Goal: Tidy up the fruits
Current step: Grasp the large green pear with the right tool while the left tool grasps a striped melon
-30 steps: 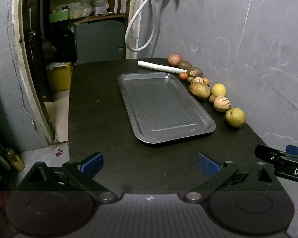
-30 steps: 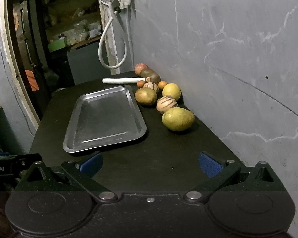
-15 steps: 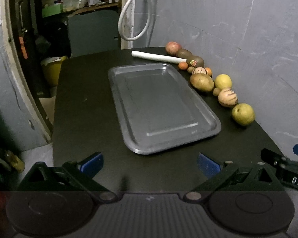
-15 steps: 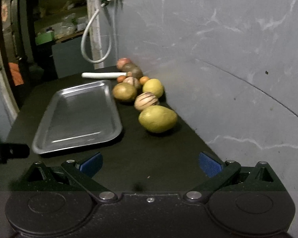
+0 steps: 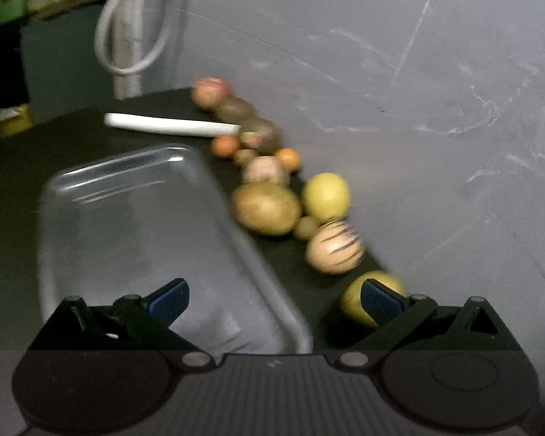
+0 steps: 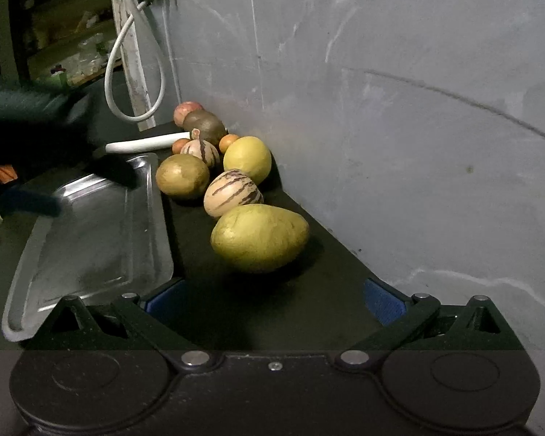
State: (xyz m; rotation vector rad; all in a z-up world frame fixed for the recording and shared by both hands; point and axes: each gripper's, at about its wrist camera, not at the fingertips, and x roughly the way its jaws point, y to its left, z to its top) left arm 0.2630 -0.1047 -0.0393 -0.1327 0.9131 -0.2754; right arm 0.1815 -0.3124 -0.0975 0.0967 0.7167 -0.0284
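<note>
A row of fruits lies along the grey wall on a black table: a yellow-green mango (image 6: 259, 238), a striped melon (image 6: 233, 192), a brown-green mango (image 6: 182, 176), a yellow round fruit (image 6: 247, 159) and several smaller ones behind. A metal tray (image 6: 91, 232) lies left of them. My right gripper (image 6: 274, 299) is open, just short of the near mango. My left gripper (image 5: 274, 299) is open over the tray's near right rim (image 5: 272, 290); the near mango (image 5: 352, 303) is partly hidden behind its right finger. The left view is blurred.
A white tube (image 6: 147, 142) lies behind the tray. The grey wall (image 6: 399, 127) runs close along the right of the fruit row. A looped white hose (image 6: 134, 72) hangs at the back. The left gripper's dark body (image 6: 36, 145) shows blurred at the right view's left.
Both grippers have moved forward towards the fruit. The left one has come over the tray and swung right. The right one has closed in on the near mango.
</note>
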